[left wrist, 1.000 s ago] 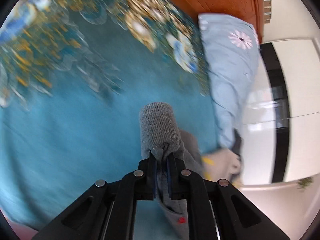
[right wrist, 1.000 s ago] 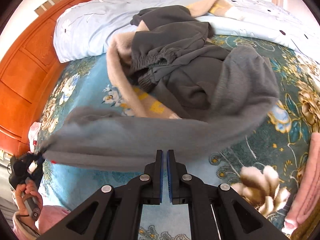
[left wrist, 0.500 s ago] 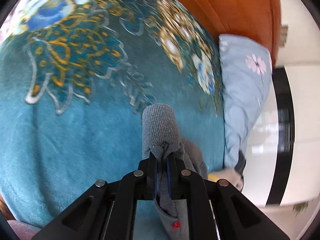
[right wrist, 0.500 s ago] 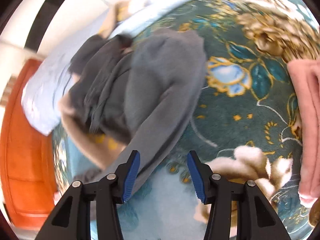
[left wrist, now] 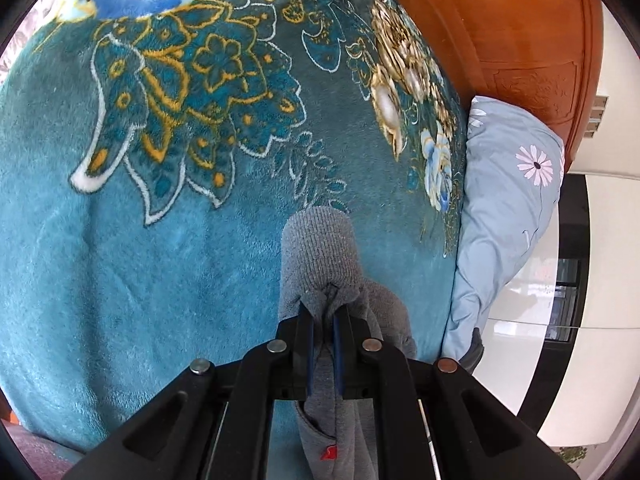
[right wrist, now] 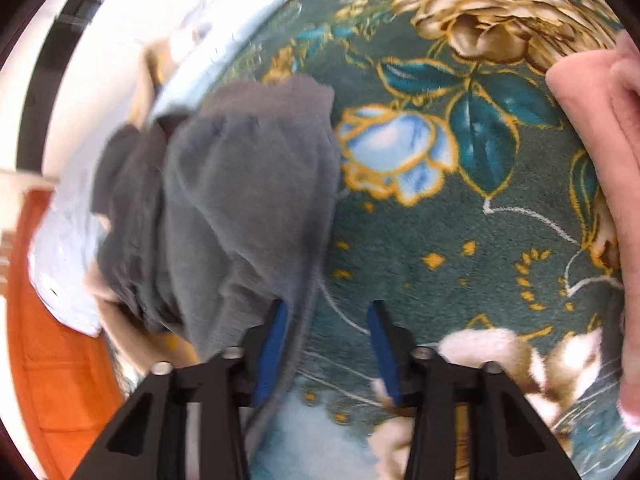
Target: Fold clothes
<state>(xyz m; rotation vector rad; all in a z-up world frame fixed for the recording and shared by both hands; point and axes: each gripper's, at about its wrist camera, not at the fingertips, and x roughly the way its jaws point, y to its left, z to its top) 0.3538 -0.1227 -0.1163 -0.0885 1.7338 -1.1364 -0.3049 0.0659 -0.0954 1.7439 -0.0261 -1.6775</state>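
Two grippers work over a bed spread with a plush teal blanket (left wrist: 168, 264), its short pile printed with gold-edged scrolls, blue roses and cream blooms. In the left wrist view the left gripper (left wrist: 322, 320) is clamped on a fold of a grey garment (left wrist: 318, 252). The cloth is a soft knit with a fine ribbed grain; a rounded tube of it, like a cuff or sleeve end, stands up just past the fingertips at lower centre, and more of it hangs down between the black arms, where a small red tag (left wrist: 329, 453) shows. Right of it lies a pale blue pillow (left wrist: 508, 208) of smooth cotton with a pink daisy, against a glossy orange-brown wooden headboard (left wrist: 516, 40) at the upper right.

In the right wrist view the right gripper (right wrist: 326, 322) has its blue-padded jaws apart, and they have just been closing in. The garment's edge runs along the inside of the left pad and trails down between the arms; the pads do not pinch it. The bulk of the grey fabric is heaped at centre left, partly over a darker grey piece (right wrist: 124, 208), all smeared by motion blur, so seams and shape are hard to read. A pink fleecy cloth (right wrist: 600, 168) is cut off by the right edge.
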